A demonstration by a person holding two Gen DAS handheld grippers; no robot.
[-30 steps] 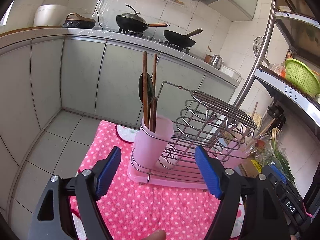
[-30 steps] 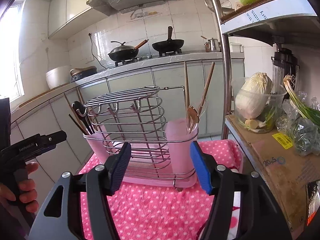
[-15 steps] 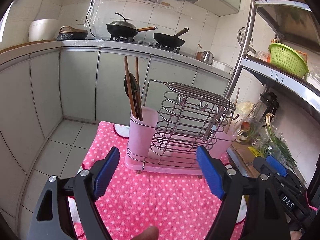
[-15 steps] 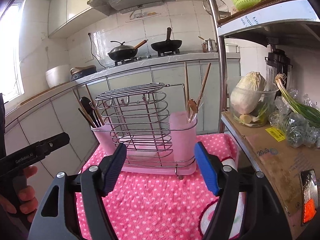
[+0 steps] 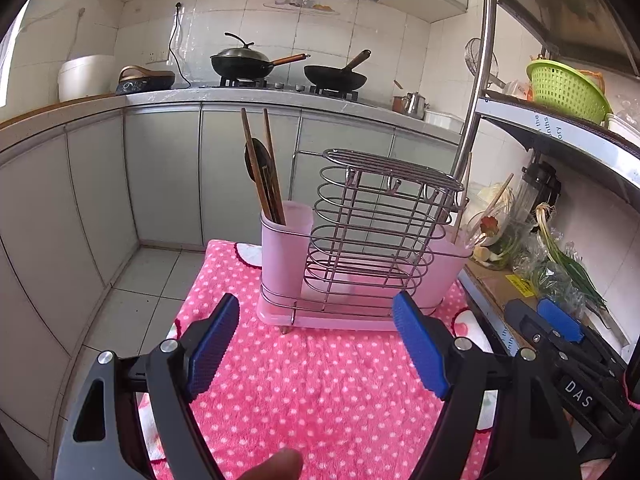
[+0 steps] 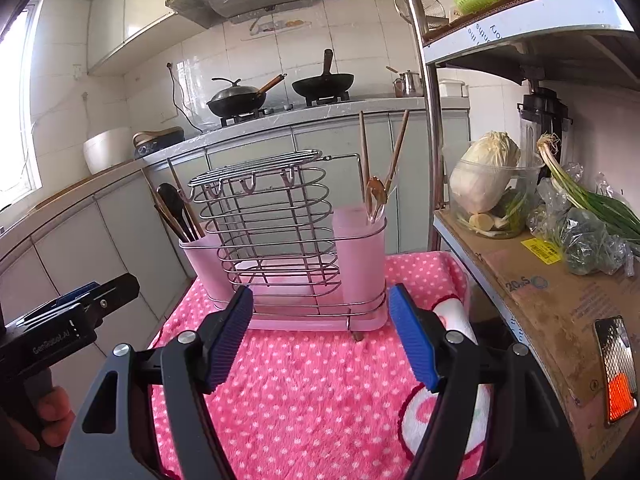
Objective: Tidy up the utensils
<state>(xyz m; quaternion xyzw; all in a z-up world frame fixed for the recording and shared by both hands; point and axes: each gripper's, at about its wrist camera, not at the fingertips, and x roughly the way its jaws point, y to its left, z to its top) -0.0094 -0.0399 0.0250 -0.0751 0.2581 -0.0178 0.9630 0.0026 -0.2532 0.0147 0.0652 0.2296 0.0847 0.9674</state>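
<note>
Operator: I have the left hand-held gripper [image 5: 316,344] and the right hand-held gripper [image 6: 321,334] both spread wide, holding nothing. The pink plastic and wire utensil rack [image 6: 280,248] stands on the pink polka-dot cloth [image 6: 304,380], just ahead of both.

Supervisor: Utensil positions?

Operator: Dark wooden chopsticks and ladle [image 5: 262,176] occupy one end cup; wooden-handled spoons [image 6: 378,184] occupy the other.

Supervisor: Hazards?

Operator: I judge the rack top-heavy. A sideways pull on a tall handle may tip it.

Right gripper [image 6: 320,340] jaws apart — empty, pink utensil rack [image 6: 280,248] ahead on polka-dot cloth [image 6: 304,392]
</note>
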